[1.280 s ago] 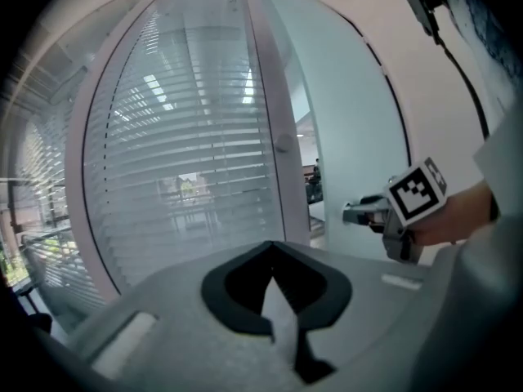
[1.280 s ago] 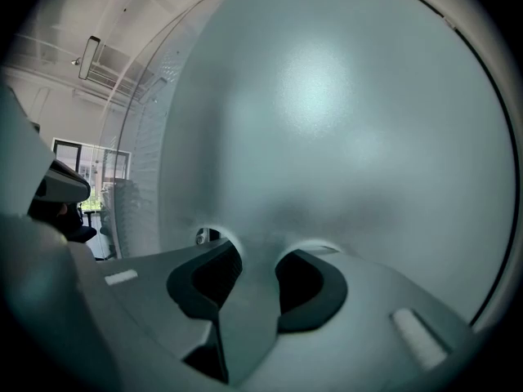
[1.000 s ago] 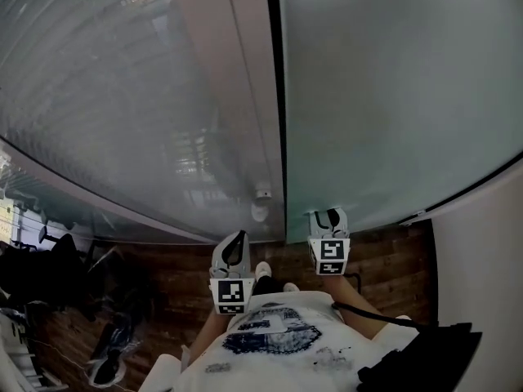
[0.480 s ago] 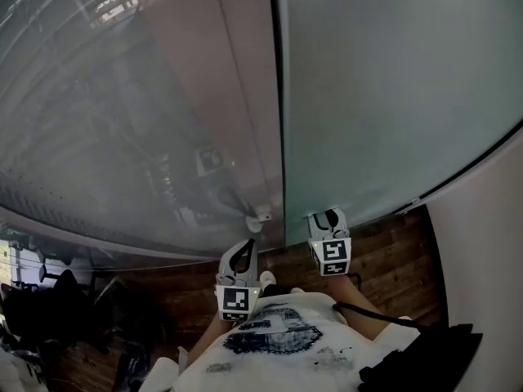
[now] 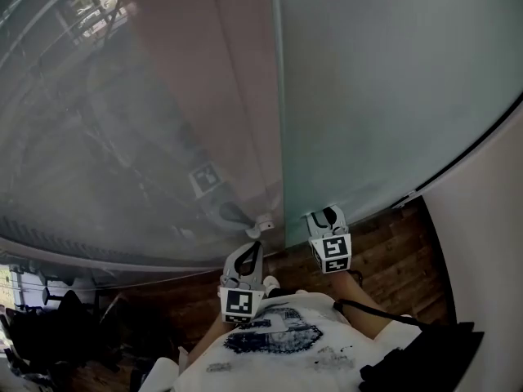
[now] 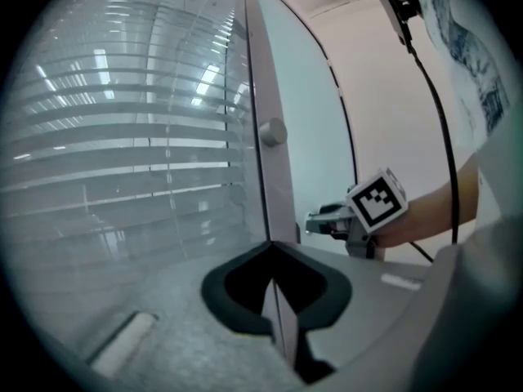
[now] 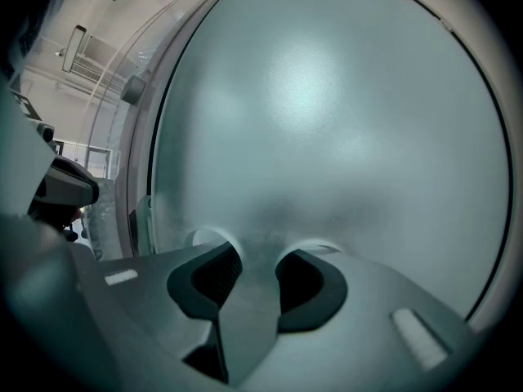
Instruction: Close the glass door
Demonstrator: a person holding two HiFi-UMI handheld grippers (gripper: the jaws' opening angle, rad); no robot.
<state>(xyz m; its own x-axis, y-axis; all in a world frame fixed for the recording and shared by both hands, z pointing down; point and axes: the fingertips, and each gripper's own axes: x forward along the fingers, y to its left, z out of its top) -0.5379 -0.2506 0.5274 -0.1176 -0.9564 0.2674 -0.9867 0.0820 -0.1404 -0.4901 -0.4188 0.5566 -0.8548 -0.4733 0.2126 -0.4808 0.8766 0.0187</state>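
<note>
The glass door [image 5: 122,137] fills the left of the head view, with a pale metal stile [image 5: 245,121] and a round knob [image 5: 263,224] low on its edge. In the left gripper view the door [image 6: 122,153] shows blinds behind it, and the knob [image 6: 273,131] sits above my jaws. My left gripper [image 5: 255,247] [image 6: 271,245] is shut and empty, its tip at the stile's edge below the knob. My right gripper [image 5: 328,216] [image 7: 255,260] [image 6: 320,221] is open and empty, its tips close against the frosted panel [image 5: 384,96] [image 7: 327,121].
A dark wooden floor [image 5: 392,260] runs under both grippers. A white wall [image 5: 490,243] stands at the right. Dark chairs and clutter [image 5: 49,333] lie behind the glass at lower left. A black cable [image 5: 368,313] trails from the right gripper.
The door has swung toward the frosted panel and the dark gap between them has narrowed. My left gripper has followed its edge, moving slightly right and turning. The right gripper has stayed put.
</note>
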